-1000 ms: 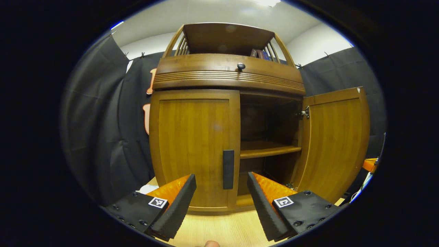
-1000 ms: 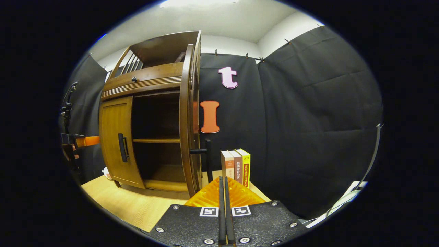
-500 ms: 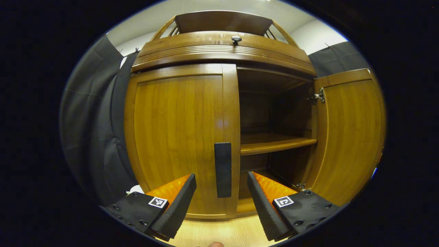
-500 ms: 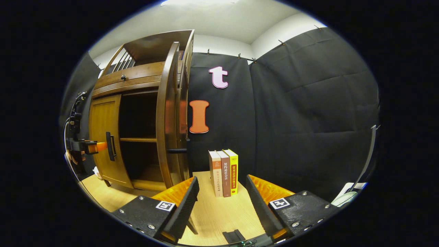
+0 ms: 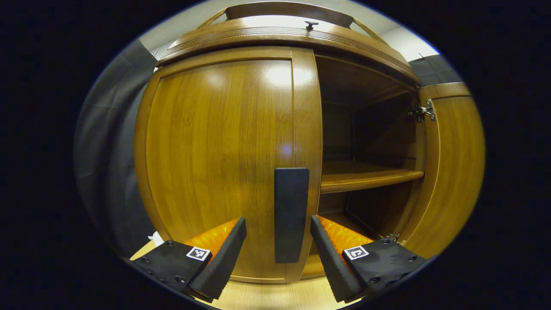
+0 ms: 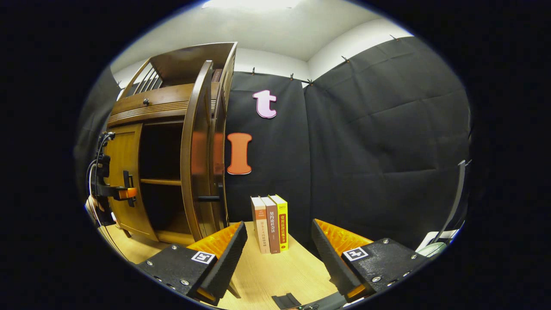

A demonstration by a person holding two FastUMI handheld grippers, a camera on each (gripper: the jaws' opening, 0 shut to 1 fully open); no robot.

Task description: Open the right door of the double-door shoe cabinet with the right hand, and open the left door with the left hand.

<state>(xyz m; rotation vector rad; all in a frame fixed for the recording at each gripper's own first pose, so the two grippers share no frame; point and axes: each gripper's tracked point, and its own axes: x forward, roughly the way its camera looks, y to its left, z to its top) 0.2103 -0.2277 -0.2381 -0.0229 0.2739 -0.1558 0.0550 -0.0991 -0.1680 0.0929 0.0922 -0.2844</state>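
Left gripper view has my left claw (image 5: 278, 254) spread wide at the bottom centre, its fingers on either side of the dark handle (image 5: 291, 214) of the left door (image 5: 224, 159), lined up so that closing would catch the bar; from here I can't quite tell whether the tips are already level with it or just short. That door looks shut, filling the left and middle of the frame, while the right door (image 5: 452, 168) stands swung out at the right edge, baring the shelf (image 5: 366, 177) inside the shoe cabinet (image 5: 280, 34). In the right gripper view my right claw (image 6: 279, 262) is also spread, gripping nothing, low over the desk (image 6: 275, 271) and pointed at a row of books (image 6: 270, 224) against the booth wall. I judge it is parked clear of the open door's edge (image 6: 193, 150) at centre left, its half done. At far left, the left claw (image 6: 125, 192) sits by the handle.
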